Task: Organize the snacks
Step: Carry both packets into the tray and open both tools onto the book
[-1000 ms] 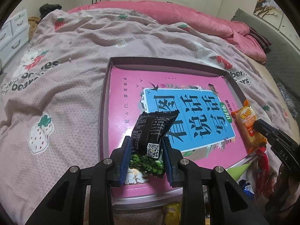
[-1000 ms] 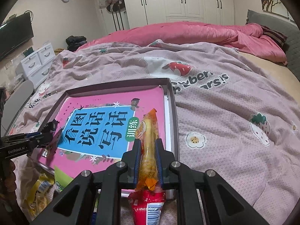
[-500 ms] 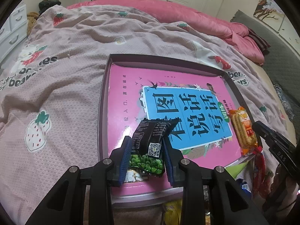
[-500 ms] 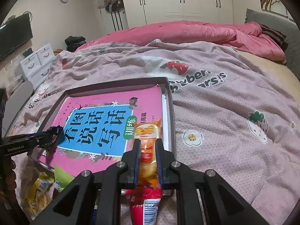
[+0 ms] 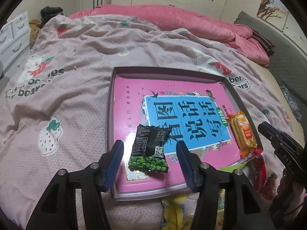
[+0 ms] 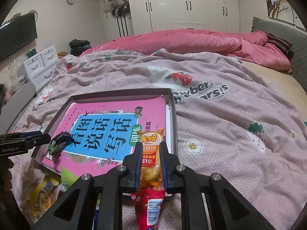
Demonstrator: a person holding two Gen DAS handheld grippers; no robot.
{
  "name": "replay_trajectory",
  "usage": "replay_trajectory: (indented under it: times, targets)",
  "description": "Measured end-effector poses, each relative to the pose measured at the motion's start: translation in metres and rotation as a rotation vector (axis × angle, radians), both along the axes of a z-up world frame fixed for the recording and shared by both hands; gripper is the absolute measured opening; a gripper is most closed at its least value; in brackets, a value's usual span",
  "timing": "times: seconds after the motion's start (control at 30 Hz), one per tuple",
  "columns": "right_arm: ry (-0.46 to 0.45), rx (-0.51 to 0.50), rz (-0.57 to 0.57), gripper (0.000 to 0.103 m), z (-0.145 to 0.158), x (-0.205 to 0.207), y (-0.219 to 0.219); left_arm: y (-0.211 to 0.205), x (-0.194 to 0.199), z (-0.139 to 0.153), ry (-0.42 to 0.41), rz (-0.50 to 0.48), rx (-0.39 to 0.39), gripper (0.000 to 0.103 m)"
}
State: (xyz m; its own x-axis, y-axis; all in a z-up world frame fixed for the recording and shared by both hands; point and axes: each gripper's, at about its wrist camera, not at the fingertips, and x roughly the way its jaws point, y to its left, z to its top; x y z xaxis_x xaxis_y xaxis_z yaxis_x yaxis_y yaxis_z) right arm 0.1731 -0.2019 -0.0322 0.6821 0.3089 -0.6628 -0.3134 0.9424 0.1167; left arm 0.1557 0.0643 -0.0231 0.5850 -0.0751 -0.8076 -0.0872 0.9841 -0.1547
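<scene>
1. Left gripper (image 5: 149,149) – jaws opening, blue pads spread clear of the black green-pea snack packet (image 5: 149,150) lying between them, no pad touching it.
2. Pea packet flat on the pink book (image 5: 134,99), at the book's near edge, left of the blue title panel.
3. Right gripper (image 6: 150,163) – jaws opening, narrow gap, pads just beside the orange rice-cracker packet (image 6: 150,149) between them; contact hard to tell.
4. Cracker packet lengthwise along the book's right edge, resting against the right wall of the dark shallow tray (image 6: 173,118) that holds the book.
5. Red snack packet (image 6: 148,207) off the book's near right corner, under the right gripper.
6. Yellow snack packets (image 6: 43,193) off the book's near left corner, on the strawberry-print blanket (image 6: 230,134).
7. Pink duvet (image 6: 191,44) well beyond the book's far edge.
</scene>
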Motion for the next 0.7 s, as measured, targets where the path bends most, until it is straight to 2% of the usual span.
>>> replay_trajectory:
  times: [0.1, 0.2, 0.6, 0.7]
  targets:
    - [-0.015, 0.000, 0.000, 0.036, 0.004, -0.004, 0.000, 0.000, -0.003, 0.004, -0.003, 0.002, 0.007, 0.060]
    - [-0.030, -0.015, -0.002, 0.044, 0.007, -0.007, 0.001, -0.001, -0.007, 0.008, -0.008, 0.001, 0.012, 0.062]
    - [-0.081, -0.037, 0.016, 0.047, 0.021, -0.029, 0.004, -0.003, -0.024, 0.025, -0.041, 0.000, 0.031, 0.065]
    - [-0.085, -0.038, 0.018, 0.051, 0.024, -0.034, 0.004, -0.003, -0.029, 0.028, -0.045, -0.004, 0.033, 0.065]
